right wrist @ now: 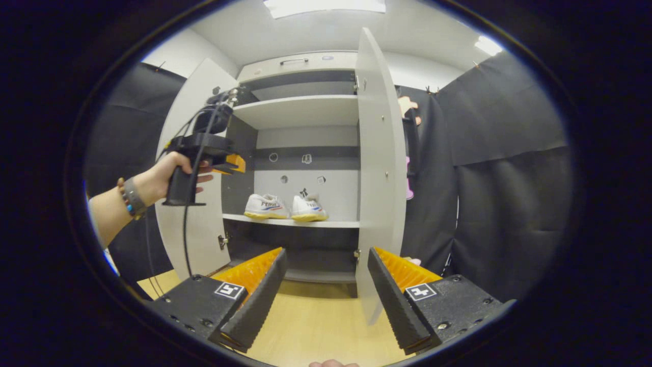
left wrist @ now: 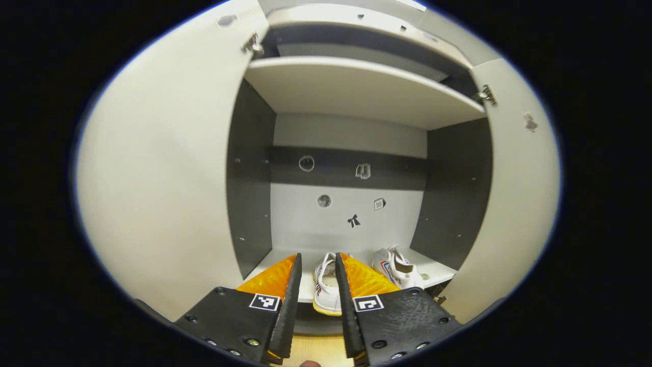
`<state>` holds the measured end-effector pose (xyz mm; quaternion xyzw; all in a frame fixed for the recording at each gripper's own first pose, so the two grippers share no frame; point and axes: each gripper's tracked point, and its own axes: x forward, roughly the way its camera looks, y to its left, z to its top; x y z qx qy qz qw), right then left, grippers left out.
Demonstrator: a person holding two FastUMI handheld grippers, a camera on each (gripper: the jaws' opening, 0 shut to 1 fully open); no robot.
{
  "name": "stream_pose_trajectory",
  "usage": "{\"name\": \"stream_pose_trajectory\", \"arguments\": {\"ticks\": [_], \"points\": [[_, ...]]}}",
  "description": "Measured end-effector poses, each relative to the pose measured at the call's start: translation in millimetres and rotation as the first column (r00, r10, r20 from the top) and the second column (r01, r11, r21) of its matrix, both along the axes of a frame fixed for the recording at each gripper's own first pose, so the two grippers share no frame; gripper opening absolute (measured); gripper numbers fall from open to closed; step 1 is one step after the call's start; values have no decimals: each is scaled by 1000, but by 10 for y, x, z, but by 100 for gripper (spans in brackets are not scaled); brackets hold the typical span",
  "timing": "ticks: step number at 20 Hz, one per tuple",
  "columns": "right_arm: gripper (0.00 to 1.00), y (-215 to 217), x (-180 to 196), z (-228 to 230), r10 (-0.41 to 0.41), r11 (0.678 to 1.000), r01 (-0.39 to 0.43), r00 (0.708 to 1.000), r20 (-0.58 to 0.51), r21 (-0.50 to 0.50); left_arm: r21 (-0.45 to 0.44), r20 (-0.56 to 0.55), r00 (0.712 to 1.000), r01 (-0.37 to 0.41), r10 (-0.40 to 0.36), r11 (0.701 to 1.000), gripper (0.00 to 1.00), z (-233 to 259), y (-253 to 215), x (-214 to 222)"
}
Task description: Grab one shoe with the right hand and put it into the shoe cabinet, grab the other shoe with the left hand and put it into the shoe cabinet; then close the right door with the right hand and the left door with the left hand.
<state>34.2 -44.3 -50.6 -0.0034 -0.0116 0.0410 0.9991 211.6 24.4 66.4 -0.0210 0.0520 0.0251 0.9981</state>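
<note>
Shoe cabinet [right wrist: 300, 112]: left door [right wrist: 196, 168] and right door [right wrist: 379, 168] both open. Two shoes [right wrist: 265, 206] [right wrist: 308, 209] side by side on its shelf [right wrist: 290, 221]. Left tool [left wrist: 317, 285] narrow, empty; right tool [right wrist: 326, 285] wide, empty.

Two white shoes with yellowish soles sit side by side on the middle shelf of the shoe cabinet [right wrist: 298, 109]; left shoe [right wrist: 265, 206] side-on, right shoe [right wrist: 308, 209] angled, the two touching or nearly so. Left door [right wrist: 196, 239] and right door [right wrist: 379, 168] both swung wide open; cabinet white outside, dark grey side walls inside.
</note>
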Motion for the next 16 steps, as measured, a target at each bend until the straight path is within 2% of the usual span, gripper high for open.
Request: {"name": "stream_pose_trajectory", "arguments": {"ticks": [1, 5, 7, 8, 10, 14, 16], "points": [[99, -27, -26, 42, -3, 1000, 3, 1000, 7, -4, 17, 31, 999, 7, -7, 1000, 46, 29, -59, -266], [99, -188, -161, 136, -27, 999, 27, 1000, 13, -23, -11, 68, 997, 38, -37, 999, 59, -138, -274, -1354], [100, -264, -211, 185, -43, 999, 43, 999, 13, -13, -48, 59, 997, 42, -39, 998, 70, -273, -319, -1744], [100, -302, -229, 222, -47, 999, 47, 999, 13, -1, -59, 35, 999, 32, -30, 998, 70, -381, -321, -1927], [100, -457, -249, 340, -80, 997, 80, 996, 32, 13, -60, 45, 999, 10, -8, 998, 73, -458, -292, -2162], [100, -858, -187, 667, -160, 987, 161, 982, 96, 0, -4, 86, 996, -17, 17, 1000, 78, -525, -279, -2478], [100, -1066, -88, 858, -191, 981, 193, 975, 118, -10, 12, 81, 997, -19, 18, 1000, 78, -657, -284, -2472]]}}
